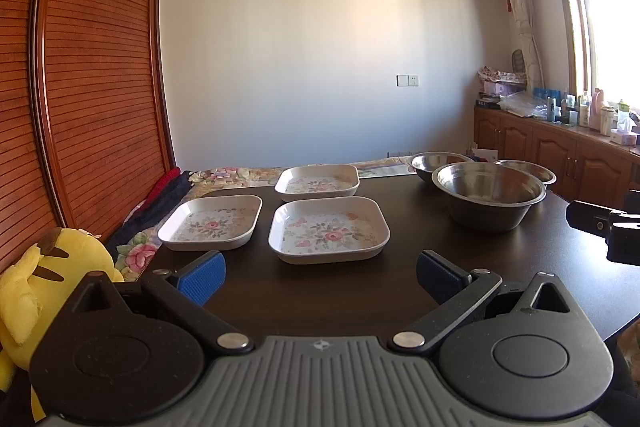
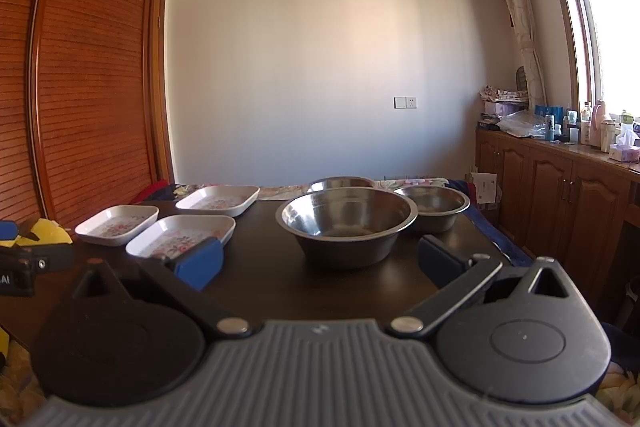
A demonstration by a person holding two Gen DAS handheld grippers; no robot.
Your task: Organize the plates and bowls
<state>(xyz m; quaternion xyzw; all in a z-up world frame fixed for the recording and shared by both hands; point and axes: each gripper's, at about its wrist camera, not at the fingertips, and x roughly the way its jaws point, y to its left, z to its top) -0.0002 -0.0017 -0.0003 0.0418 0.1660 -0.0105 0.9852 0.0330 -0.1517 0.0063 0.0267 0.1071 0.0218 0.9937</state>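
Three white square plates with flower prints lie on the dark table [image 1: 320,303]: a near one [image 1: 329,234], a left one [image 1: 211,222] and a far one [image 1: 318,179]. To their right stand three steel bowls: a large one [image 1: 490,201] in front, two smaller ones [image 1: 438,163] [image 1: 528,170] behind. My left gripper [image 1: 320,277] hovers open just short of the near plate, nothing between its blue pads. In the right wrist view my right gripper [image 2: 320,261] is open in front of the large bowl [image 2: 346,225], with the near plate [image 2: 180,235] at its left finger.
A yellow plush toy [image 1: 44,279] sits off the table's left corner beside a slatted wooden wardrobe [image 1: 80,87]. A flowered cloth [image 1: 240,174] lies behind the table. Wooden cabinets [image 1: 560,155] with several bottles run along the right wall under the window. The right gripper's body [image 1: 616,231] shows at the right edge.
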